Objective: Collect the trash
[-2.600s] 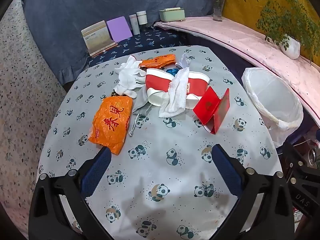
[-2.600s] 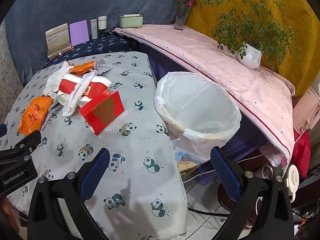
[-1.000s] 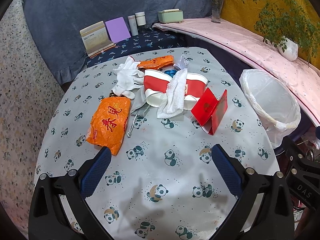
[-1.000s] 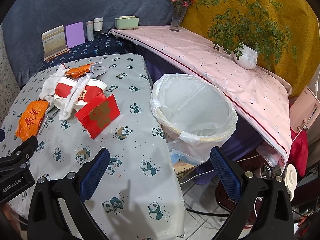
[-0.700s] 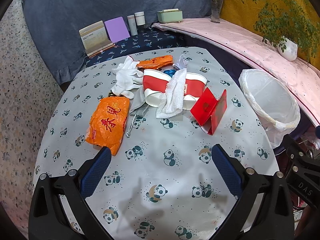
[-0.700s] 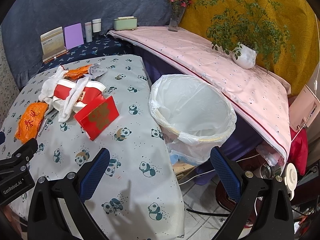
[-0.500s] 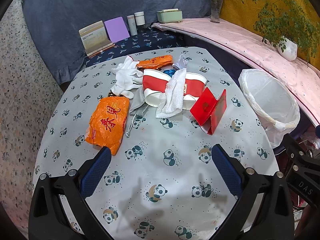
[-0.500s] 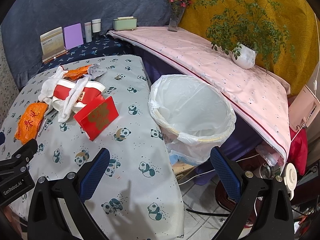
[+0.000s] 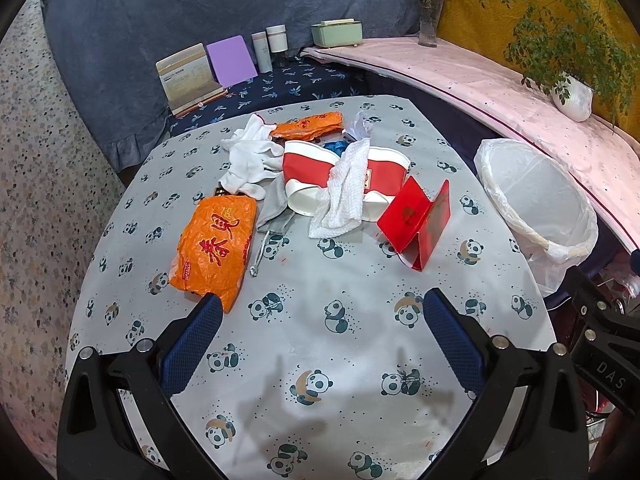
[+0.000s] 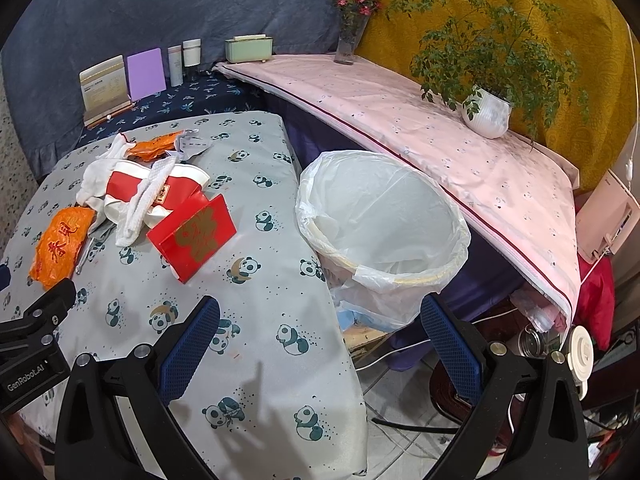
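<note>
Nearest the cameras, the left tool [image 9: 320, 320] and the right tool [image 10: 320, 322] are seen with their blue-padded fingers spread wide and nothing held between them. Both are poised above the near part of the desk [image 9: 340, 360], which is covered by a panda-print cloth. Farther on, the trash is gathered near the middle of the desk: an orange wrapper [image 9: 216, 246] to the left, a folded red card [image 9: 416, 220] standing to the right, and behind them two red-and-white paper cups [image 9: 308, 168] lying on their sides with a white towel [image 9: 344, 192] draped over them. A white glove [image 9: 250, 156] and a second orange wrapper [image 9: 308, 125] are found beyond. A bin [image 10: 384, 232] lined with a clear bag is placed just beside the desk's right edge.
</note>
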